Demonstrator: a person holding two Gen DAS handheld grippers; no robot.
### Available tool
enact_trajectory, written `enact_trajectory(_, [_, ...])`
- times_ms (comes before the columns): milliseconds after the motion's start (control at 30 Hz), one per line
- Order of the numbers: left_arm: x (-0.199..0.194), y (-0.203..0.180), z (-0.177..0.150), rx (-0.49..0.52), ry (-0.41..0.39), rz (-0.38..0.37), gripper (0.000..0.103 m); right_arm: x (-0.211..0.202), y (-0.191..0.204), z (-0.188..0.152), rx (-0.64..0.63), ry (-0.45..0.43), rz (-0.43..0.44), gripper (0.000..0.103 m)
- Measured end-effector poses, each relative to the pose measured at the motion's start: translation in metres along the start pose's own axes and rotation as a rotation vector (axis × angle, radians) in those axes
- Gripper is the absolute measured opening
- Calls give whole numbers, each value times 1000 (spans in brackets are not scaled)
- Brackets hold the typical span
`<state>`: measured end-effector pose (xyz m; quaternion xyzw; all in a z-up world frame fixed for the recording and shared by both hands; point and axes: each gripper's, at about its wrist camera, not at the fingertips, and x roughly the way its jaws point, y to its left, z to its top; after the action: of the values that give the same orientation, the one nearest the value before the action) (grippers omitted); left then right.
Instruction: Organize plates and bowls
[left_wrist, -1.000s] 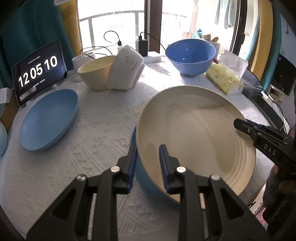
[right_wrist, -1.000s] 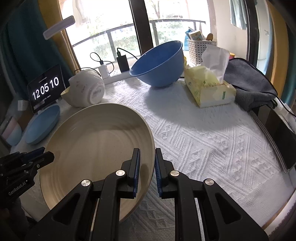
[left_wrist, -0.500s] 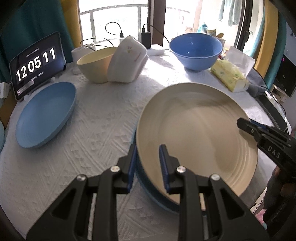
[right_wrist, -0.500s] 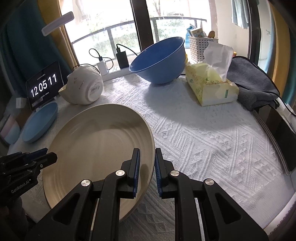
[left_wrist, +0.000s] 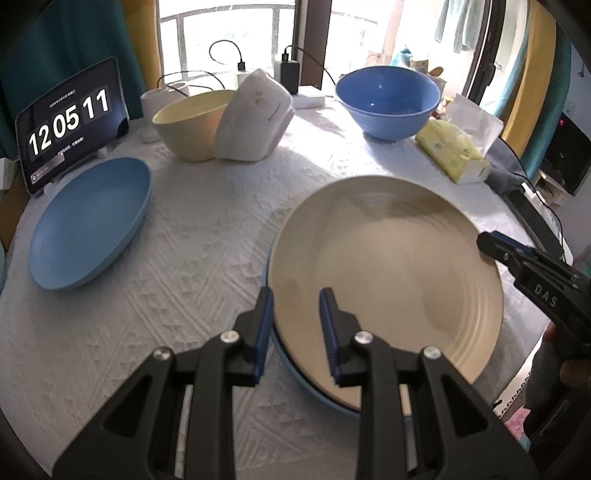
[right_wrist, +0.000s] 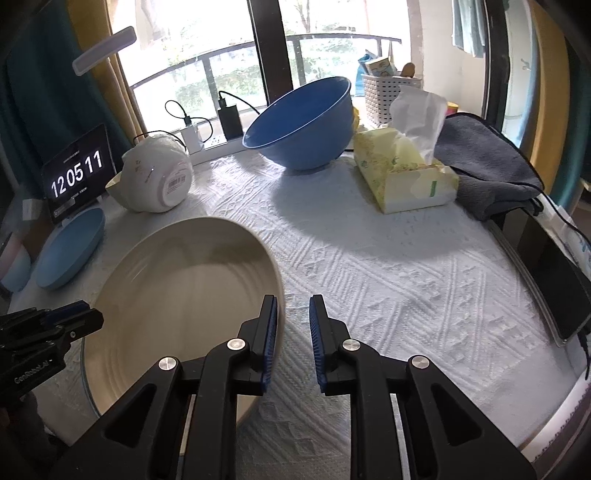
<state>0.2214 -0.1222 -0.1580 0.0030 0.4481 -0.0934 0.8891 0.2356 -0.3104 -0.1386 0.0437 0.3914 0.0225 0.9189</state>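
A large cream plate (left_wrist: 399, 280) lies stacked on a blue plate (left_wrist: 314, 391) on the white tablecloth; it also shows in the right wrist view (right_wrist: 177, 295). My left gripper (left_wrist: 295, 325) is open, its fingers straddling the plates' near rim. My right gripper (right_wrist: 293, 332) is open, its left finger at the cream plate's right rim. Another blue plate (left_wrist: 88, 225) lies at the left. A cream bowl (left_wrist: 188, 122), a tipped white bowl (left_wrist: 255, 118) and a big blue bowl (left_wrist: 388, 99) stand at the back.
A tablet clock (left_wrist: 70, 122) stands at back left. A tissue box (right_wrist: 402, 173) and a grey cloth (right_wrist: 487, 166) lie at the right, a phone (right_wrist: 565, 291) at the table's right edge. Chargers and cables (right_wrist: 221, 122) sit by the window.
The cream plate came down level onto the blue plate. Both grippers opened and let go of its rim; the right one drew back slightly.
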Motion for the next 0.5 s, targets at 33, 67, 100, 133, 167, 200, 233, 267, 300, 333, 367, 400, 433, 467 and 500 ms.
enact_trajectory(33, [-2,0,0,1,-5,1,27,-1,1,0,-1,-1,-3,22])
enact_trajectory(67, [-4,1,-1,2,-12,4,27,-2,1,0,-3,-3,-6,22])
enact_trajectory(100, [-7,1,-1,4,-18,5,27,-4,2,-1,-4,-6,-7,22])
enact_trajectory(133, [-9,2,-2,5,-24,7,27,-6,3,-1,-5,-10,-8,22])
enact_trajectory(167, [-12,3,-2,4,-30,9,27,-7,4,0,-6,-13,-10,22])
enact_trajectory(200, [-14,4,-2,3,-36,10,27,-10,5,1,-8,-20,-12,22])
enact_trajectory(233, [-17,6,-3,2,-45,12,27,-12,6,1,-9,-25,-13,22])
enact_trajectory(267, [-21,8,-3,0,-55,14,27,-15,7,2,-11,-31,-14,22])
enact_trajectory(300, [-25,10,-3,-2,-66,17,27,-19,8,3,-14,-41,-15,22])
enact_trajectory(333, [-28,13,-3,-6,-76,20,28,-22,10,3,-16,-48,-16,22])
enact_trajectory(367, [-32,17,-3,-11,-87,23,28,-24,11,4,-18,-52,-17,22])
enact_trajectory(400, [-34,20,-3,-15,-94,25,28,-27,13,4,-22,-59,-17,22])
enact_trajectory(433, [-38,24,-3,-21,-104,29,28,-29,15,4,-24,-63,-17,22])
enact_trajectory(467, [-40,27,-3,-27,-112,30,28,-31,16,5,-28,-67,-17,22])
enact_trajectory(500, [-45,33,-3,-34,-122,33,29,-34,19,5,-33,-73,-17,22])
